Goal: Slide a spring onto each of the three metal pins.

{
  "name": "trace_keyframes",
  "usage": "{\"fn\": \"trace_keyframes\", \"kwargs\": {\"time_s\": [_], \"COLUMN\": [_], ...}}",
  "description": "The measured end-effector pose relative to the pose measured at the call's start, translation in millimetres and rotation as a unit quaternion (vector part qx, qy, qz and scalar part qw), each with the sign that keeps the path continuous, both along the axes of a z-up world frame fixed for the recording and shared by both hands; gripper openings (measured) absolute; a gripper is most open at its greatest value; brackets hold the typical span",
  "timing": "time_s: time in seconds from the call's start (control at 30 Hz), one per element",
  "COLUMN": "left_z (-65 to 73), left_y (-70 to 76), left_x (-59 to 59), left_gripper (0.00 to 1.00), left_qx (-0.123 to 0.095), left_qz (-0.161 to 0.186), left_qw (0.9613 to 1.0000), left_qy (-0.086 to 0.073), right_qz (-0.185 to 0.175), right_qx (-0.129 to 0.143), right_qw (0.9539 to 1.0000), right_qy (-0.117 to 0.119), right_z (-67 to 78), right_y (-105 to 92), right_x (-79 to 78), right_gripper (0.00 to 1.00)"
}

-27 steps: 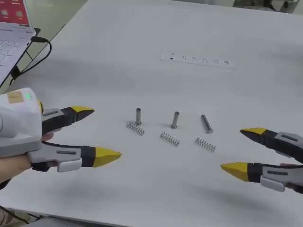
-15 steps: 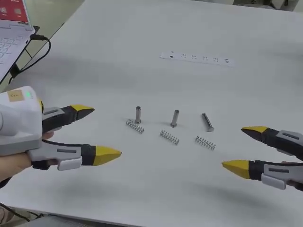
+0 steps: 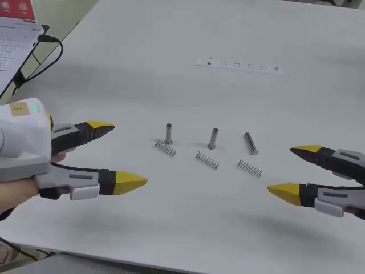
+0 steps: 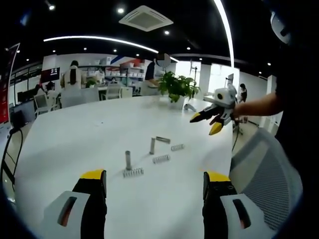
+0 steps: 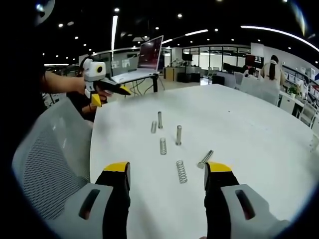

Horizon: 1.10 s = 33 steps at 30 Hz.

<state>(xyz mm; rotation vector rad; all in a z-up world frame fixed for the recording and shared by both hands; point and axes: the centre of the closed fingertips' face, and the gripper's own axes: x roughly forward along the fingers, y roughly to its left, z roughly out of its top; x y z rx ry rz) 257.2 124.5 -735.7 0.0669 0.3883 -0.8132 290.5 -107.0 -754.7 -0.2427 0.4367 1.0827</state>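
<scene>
Jaws of my left gripper (image 3: 130, 154) and right gripper (image 3: 280, 169): open, empty, still hovering. Three springs (image 3: 207, 160), three pins (image 3: 213, 138) unmoved on bench (image 3: 188, 228); none threaded.

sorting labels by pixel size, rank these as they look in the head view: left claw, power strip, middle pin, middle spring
1. left claw, nearest the camera, which inflates it
2. power strip
3. middle spring and middle pin: look about alike, not ranked

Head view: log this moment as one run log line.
left tongs open, empty | right tongs open, empty | left pin, middle pin upright | right pin lying | three springs loose on table, none threaded
</scene>
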Motion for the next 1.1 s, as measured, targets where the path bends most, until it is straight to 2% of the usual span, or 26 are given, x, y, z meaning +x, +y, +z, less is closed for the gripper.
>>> {"fn": "trace_keyframes", "kwargs": {"time_s": [0.13,0.5,0.73,0.87,0.93,1.1], "left_z": [-1.3,-2.8,-2.9,-3.8,-4.5,-5.3], "left_y": [-0.2,-0.4,0.7,1.0,0.5,-0.9], "left_x": [-1.3,-1.5,-0.5,-1.0,-1.2,-1.6], "left_gripper": [0.76,0.76,0.76,0.76,0.76,0.75], "left_qx": [0.001,0.000,0.000,0.001,0.001,0.001], "left_qz": [0.000,0.000,0.001,0.000,0.000,-0.002], "left_qw": [1.0000,1.0000,1.0000,1.0000,1.0000,1.0000], "left_qy": [0.002,0.004,0.004,0.005,0.006,0.007], "right_qz": [0.003,-0.001,-0.014,-0.026,-0.028,-0.028], "right_qx": [-0.002,-0.019,-0.022,-0.028,-0.028,-0.045], "right_qw": [1.0000,0.9998,0.9996,0.9992,0.9989,0.9981], "right_qy": [-0.002,-0.003,0.011,0.016,0.026,0.032], "right_z": [1.2,1.3,-1.5,-3.4,-5.8,-12.3], "right_y": [1.9,9.7,13.9,15.0,17.1,22.2], "right_x": [5.4,34.9,54.2,67.8,73.3,85.4], "right_gripper": [0.59,0.54,0.53,0.48,0.48,0.44]}}
